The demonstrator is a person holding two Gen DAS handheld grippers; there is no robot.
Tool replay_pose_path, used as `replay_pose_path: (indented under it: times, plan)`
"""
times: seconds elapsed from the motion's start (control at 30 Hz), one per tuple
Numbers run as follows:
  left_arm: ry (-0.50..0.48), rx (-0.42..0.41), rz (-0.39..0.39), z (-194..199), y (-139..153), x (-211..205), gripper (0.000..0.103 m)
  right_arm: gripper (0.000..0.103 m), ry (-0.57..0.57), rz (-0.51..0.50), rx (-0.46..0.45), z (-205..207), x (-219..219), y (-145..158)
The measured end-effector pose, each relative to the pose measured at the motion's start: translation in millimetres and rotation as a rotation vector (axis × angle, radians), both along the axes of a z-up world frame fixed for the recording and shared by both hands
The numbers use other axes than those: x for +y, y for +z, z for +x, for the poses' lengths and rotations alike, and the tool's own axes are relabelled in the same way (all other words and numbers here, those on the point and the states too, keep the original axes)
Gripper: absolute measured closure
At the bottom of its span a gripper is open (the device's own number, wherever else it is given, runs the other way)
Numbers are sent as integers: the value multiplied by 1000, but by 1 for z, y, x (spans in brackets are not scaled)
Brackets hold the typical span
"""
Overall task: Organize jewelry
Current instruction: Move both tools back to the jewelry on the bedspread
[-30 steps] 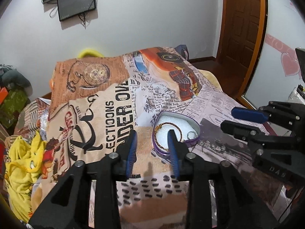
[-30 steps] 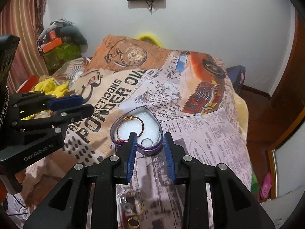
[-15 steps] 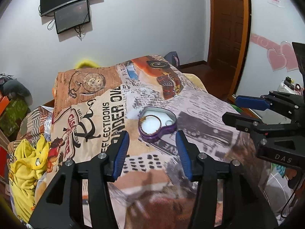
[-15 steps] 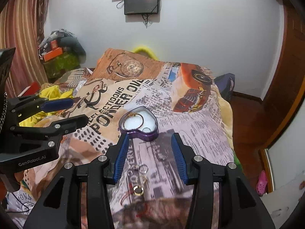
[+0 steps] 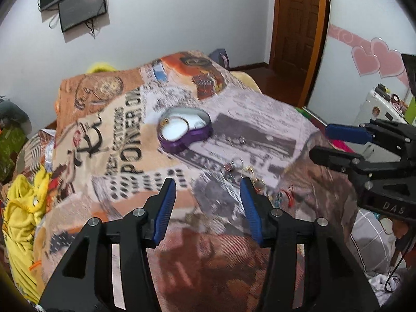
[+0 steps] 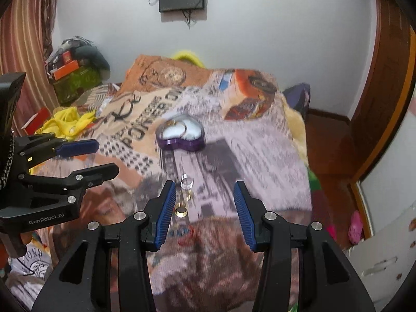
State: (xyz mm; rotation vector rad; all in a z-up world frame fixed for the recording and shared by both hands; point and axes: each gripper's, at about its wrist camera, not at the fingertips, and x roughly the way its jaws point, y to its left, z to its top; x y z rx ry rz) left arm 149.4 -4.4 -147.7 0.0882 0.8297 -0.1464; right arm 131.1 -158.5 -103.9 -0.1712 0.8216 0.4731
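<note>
A purple heart-shaped jewelry box (image 5: 184, 130) lies open on the printed bedspread, with a gold bangle (image 5: 174, 127) on its white lining; it also shows in the right wrist view (image 6: 181, 136). Several loose rings (image 6: 185, 192) and small pieces lie on the bedspread nearer to me, also seen in the left wrist view (image 5: 244, 171). My left gripper (image 5: 208, 202) is open and empty, above the bedspread short of the box. My right gripper (image 6: 202, 202) is open and empty, above the loose rings. Each gripper shows in the other's view.
The bedspread (image 5: 117, 130) covers a bed. Yellow clothing (image 5: 23, 208) lies at its left edge. A wooden door (image 5: 299, 26) and floor are at the far right. A white cabinet (image 5: 379, 106) stands at right. Boxes and bags (image 6: 75, 78) pile up at far left.
Both grippers have pulled back from the heart box toward me and opened wider. The box now looks smaller and farther, and the loose rings have come into view.
</note>
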Motion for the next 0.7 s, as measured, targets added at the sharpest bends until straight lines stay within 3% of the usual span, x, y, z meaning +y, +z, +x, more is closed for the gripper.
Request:
replay_pose_path:
  times: [0.37, 0.7]
  plan:
    - [4, 80, -8, 0, -31, -5, 53, 61, 41, 0, 173, -7, 2, -54]
    - [33, 112, -37, 2, -44, 7, 53, 61, 98, 11, 239, -5, 22, -75]
